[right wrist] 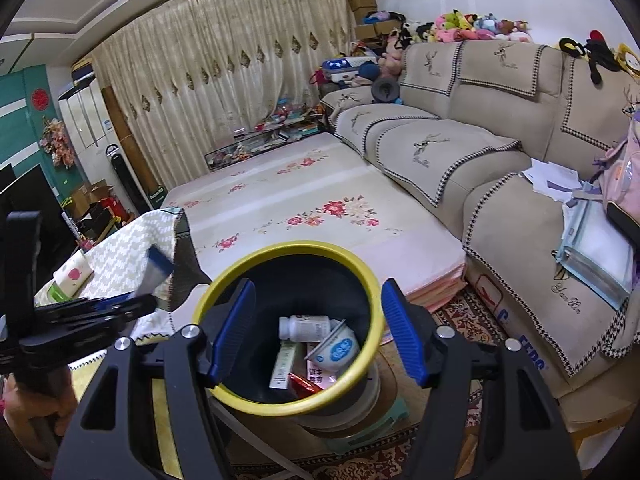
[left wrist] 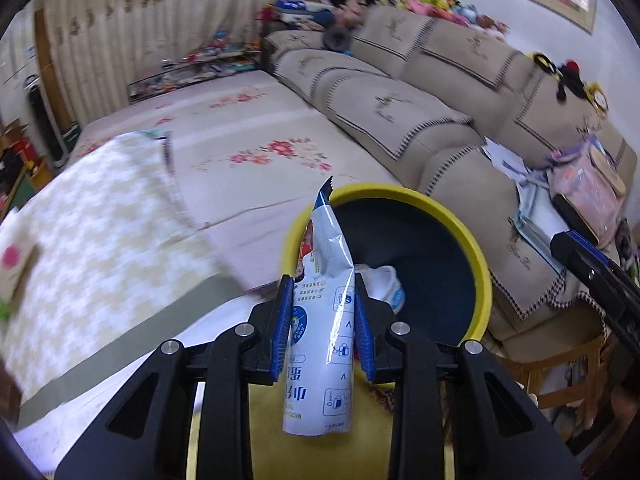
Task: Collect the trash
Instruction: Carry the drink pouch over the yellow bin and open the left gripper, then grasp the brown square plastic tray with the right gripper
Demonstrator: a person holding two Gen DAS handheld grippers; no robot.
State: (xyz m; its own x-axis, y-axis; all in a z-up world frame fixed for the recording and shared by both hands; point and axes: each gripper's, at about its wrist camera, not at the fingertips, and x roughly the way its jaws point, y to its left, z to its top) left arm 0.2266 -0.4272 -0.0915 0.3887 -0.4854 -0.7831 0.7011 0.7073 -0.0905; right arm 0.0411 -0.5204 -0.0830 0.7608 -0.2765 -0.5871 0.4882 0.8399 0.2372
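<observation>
Gripping wrapper (left wrist: 324, 320), left gripper (left wrist: 323, 312) tilted binward.

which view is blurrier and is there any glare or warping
Left wrist view: the background is motion-smeared, worst on the checked cloth, while the left gripper and its white packet stay sharp, with glare streaks on the packet. Right wrist view: mostly crisp, the trash in the yellow-rimmed bin readable. Both views bow straight lines and have dark corners.
</observation>
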